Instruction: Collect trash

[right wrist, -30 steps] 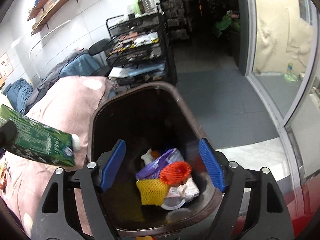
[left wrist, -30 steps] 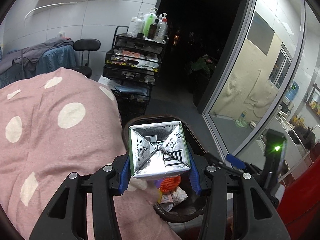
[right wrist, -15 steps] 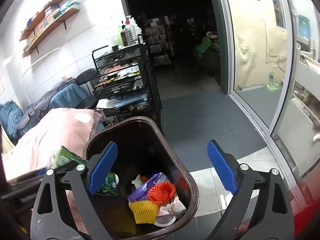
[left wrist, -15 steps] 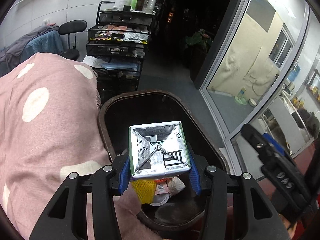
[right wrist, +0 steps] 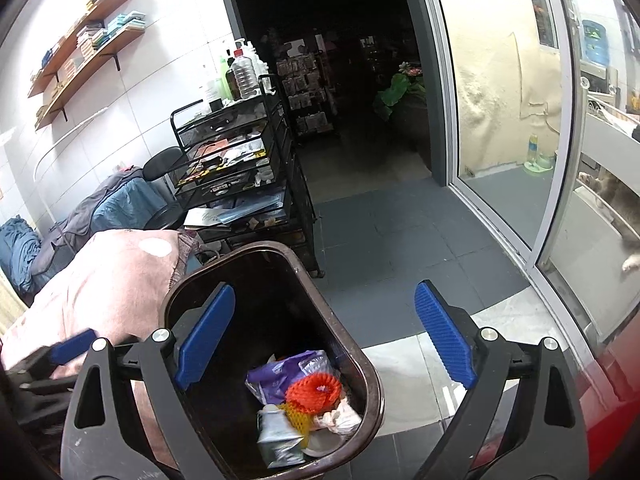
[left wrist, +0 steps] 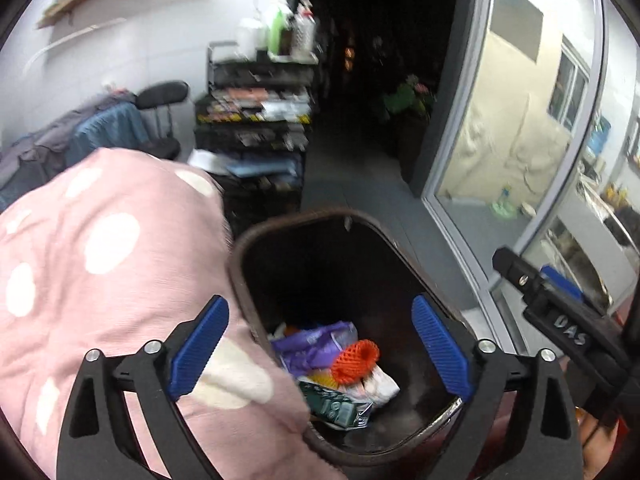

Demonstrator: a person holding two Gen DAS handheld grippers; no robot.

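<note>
Carton [left wrist: 338, 404] lies in bin [left wrist: 400, 240] below left gripper [left wrist: 320, 348]; both jaws wide, empty

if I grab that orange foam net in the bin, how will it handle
The orange foam mesh fruit net would probably feel very light and squash easily, given its open mesh. Lying loose atop other trash in the dark brown plastic bin, it likely lifts free, though mesh may snag.

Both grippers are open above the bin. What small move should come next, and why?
Probably lift the left gripper away from the bin to seek more trash. It is open and holds nothing, and the green carton already lies inside with the orange net.
</note>
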